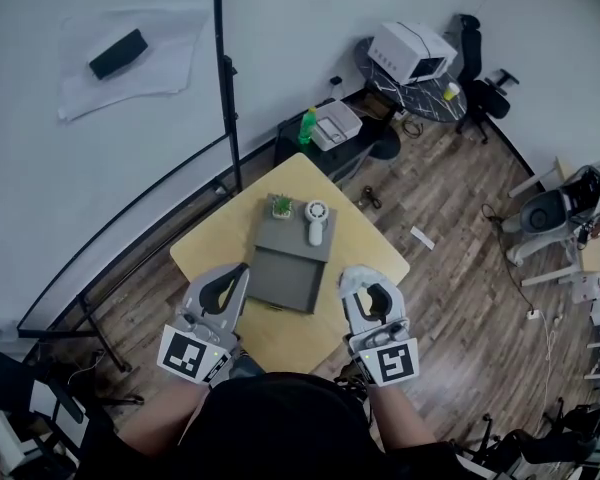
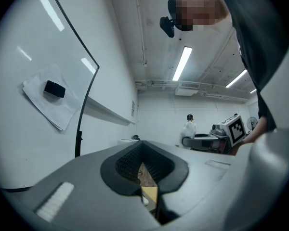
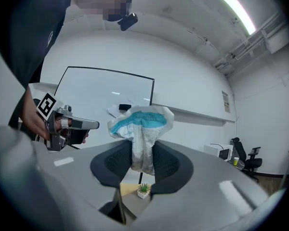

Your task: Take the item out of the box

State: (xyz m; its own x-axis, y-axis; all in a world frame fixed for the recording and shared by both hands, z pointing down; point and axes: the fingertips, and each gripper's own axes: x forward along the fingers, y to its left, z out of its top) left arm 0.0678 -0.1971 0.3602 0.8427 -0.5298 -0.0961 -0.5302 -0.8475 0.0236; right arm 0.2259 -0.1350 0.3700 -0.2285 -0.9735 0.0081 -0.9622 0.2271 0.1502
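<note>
White-and-blue crumpled packet (image 3: 142, 126) sits clamped between the pads of the right gripper (image 1: 365, 286), outside the grey box (image 1: 283, 276) and just to the right of the box's near end over the yellow table (image 1: 370, 248). Just to the left of the box's near end, the left gripper (image 1: 230, 283) has its jaws drawn together on nothing. At the box's far end stand a small potted plant (image 1: 281, 206) and a white object (image 1: 317, 223).

We see bare table (image 1: 365, 253) on both sides of the grey box (image 1: 285, 280), where a claw can pass. On the far part of the box a small plant (image 1: 281, 206) and a white fan (image 1: 317, 221) are side by side and block the way.
</note>
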